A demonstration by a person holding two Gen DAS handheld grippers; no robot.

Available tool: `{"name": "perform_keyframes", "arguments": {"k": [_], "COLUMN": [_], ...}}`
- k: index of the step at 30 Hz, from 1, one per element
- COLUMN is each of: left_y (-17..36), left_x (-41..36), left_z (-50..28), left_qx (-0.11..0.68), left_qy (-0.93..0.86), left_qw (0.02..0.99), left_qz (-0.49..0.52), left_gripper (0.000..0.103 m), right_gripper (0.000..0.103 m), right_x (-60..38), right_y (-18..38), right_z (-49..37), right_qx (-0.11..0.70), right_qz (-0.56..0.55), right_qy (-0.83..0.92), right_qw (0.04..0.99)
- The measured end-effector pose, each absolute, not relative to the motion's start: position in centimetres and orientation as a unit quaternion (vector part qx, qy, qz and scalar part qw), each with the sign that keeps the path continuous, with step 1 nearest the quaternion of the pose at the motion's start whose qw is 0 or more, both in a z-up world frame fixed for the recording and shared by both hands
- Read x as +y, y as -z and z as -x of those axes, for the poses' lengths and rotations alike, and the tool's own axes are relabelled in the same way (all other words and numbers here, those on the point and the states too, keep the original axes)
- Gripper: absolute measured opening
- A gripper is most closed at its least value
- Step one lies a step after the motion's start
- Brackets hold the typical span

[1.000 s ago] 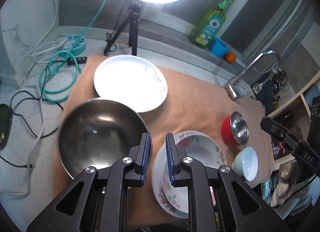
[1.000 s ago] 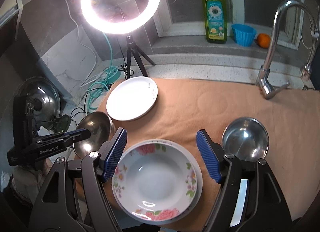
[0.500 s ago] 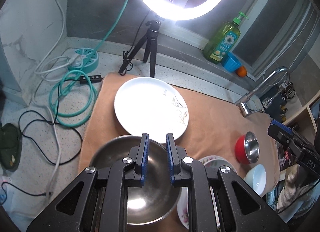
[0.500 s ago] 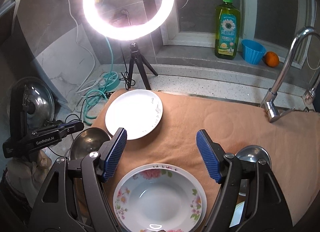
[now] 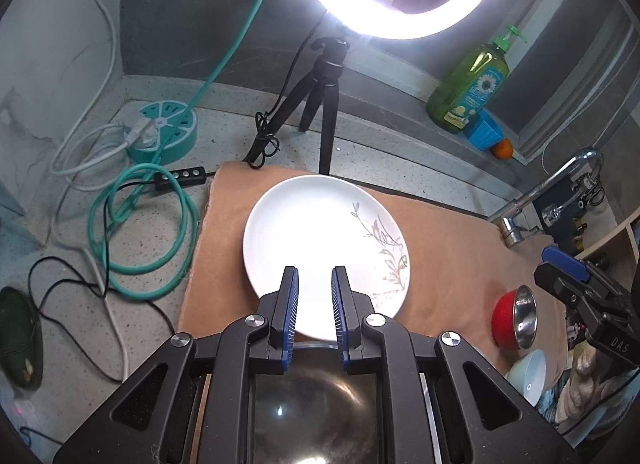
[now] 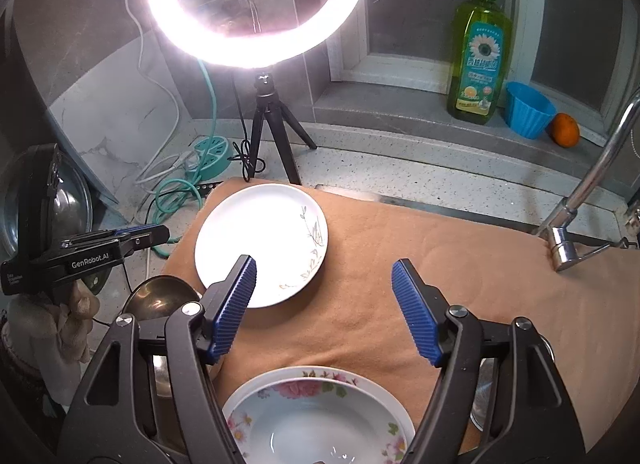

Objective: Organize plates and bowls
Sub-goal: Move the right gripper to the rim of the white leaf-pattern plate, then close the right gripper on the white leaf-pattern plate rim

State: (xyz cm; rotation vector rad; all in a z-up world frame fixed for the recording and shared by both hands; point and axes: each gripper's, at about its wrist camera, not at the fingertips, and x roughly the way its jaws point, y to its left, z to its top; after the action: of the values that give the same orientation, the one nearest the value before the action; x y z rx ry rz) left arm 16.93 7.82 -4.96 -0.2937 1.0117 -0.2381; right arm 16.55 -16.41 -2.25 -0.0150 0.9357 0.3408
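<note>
A white plate (image 5: 320, 240) with a grey leaf print lies at the back left of the tan cloth (image 6: 440, 264). My left gripper (image 5: 314, 270) hovers over the plate's near rim, shut to a narrow slit with nothing in it. A big steel bowl (image 5: 316, 404) sits below its fingers. My right gripper (image 6: 324, 264) hangs above the cloth just right of the white plate (image 6: 260, 240). Its jaws stand wide and are closing, with nothing between them. A flowered deep plate (image 6: 320, 424) lies under it. A red bowl (image 5: 514, 318) with a steel bowl inside and a pale blue bowl (image 5: 528, 376) sit at the right.
A lit ring light on a tripod (image 6: 264, 111) stands just behind the white plate. Teal and black cables (image 5: 140, 223) and a round power strip (image 5: 164, 127) lie at the left. A green soap bottle (image 6: 478, 51), blue cup (image 6: 528, 107), orange (image 6: 564, 129) and faucet (image 6: 576, 199) are at the back right.
Both grippers have moved toward the back of the counter. The white plate has come close in both views, while the steel bowl and flowered plate have slid under the fingers.
</note>
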Motion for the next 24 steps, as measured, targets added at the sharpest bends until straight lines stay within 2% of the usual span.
{"name": "perform_keyframes", "arguments": {"k": [12, 24], "left_y": [9.5, 11.8], "left_x": [10.7, 11.8], "left_z": [-23.0, -24.5], "left_qx": [0.525, 0.55], "left_qy": [0.103, 0.103], "left_qw": [0.832, 0.812], "left_qz": [0.146, 0.164], "left_gripper": [0.015, 0.015], "right_gripper": [0.046, 0.04], "right_x": [-18.1, -17.0], "right_y": [9.2, 14.0], "right_z": [-23.6, -26.3], "right_qx": [0.529, 0.581], "right_qz": [-0.083, -0.125], "right_qy": [-0.166, -0.185], "right_qw": [0.828, 0.782]}}
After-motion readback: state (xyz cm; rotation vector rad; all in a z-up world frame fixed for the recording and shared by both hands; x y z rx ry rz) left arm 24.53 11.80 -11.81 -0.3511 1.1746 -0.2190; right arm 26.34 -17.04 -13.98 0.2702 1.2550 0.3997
